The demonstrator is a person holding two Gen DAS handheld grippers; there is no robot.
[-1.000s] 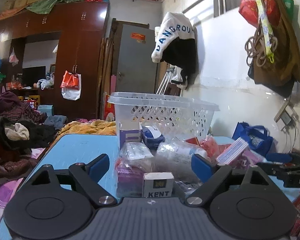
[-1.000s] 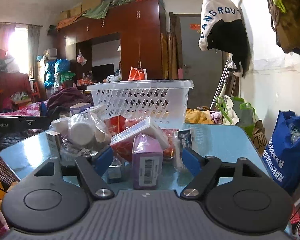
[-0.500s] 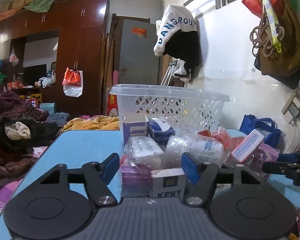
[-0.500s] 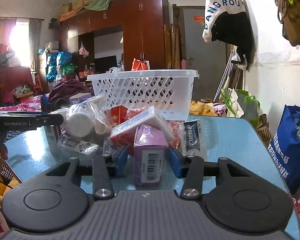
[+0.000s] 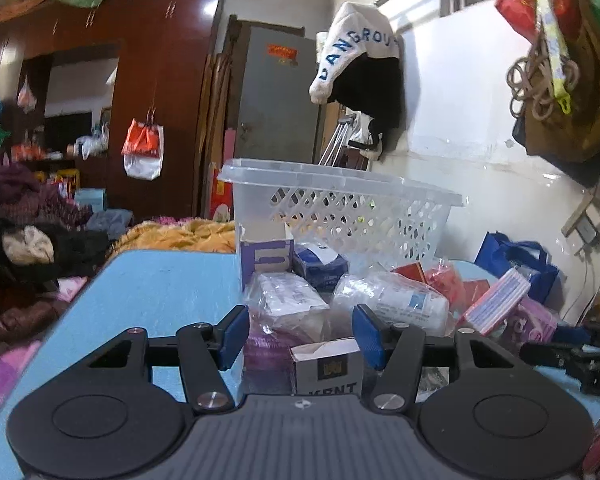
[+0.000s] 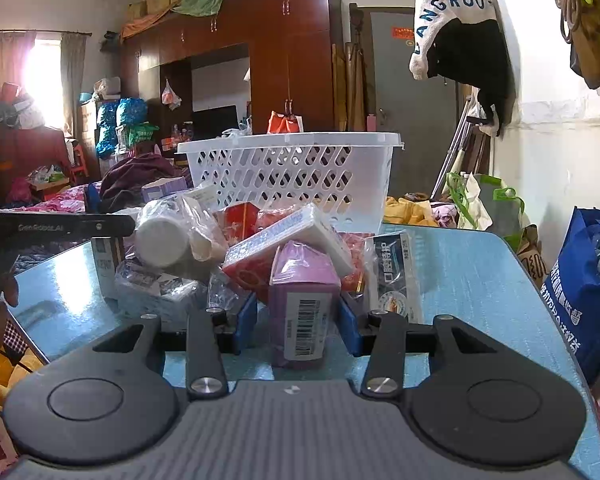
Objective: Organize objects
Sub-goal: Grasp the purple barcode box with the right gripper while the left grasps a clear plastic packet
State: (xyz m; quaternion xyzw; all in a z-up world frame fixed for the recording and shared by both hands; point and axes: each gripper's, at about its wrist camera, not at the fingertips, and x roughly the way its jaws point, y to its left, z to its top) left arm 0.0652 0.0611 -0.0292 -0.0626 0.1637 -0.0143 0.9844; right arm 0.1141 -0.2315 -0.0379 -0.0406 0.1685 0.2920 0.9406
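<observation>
A heap of small packs lies on the blue table [image 5: 160, 280] in front of a white lattice basket [image 5: 340, 188]. My left gripper [image 5: 300, 334] is closing. A white KENT box [image 5: 326, 368] and a purple wrapped pack [image 5: 266, 346] sit between its blue pads [image 5: 232, 334], which stand close at both sides. My right gripper [image 6: 298, 322] is closing too, and its pads [image 6: 348, 326] hug a purple box with a barcode [image 6: 302, 312] that stands upright on the table [image 6: 460, 272]. The basket [image 6: 288, 140] stands behind the heap.
The heap also holds a white bottle in plastic [image 6: 162, 236], a red-and-white pack [image 6: 284, 240], a toothpaste box [image 6: 394, 272] and a purple-white carton [image 5: 266, 256]. The left gripper's black body [image 6: 56, 228] reaches in from the left. A blue bag [image 6: 584, 292] hangs beside the table's right edge.
Both pairs of jaws have drawn in from wide open: the left around the KENT box and purple pack, the right onto the purple barcode box. Neither hand has shifted noticeably.
</observation>
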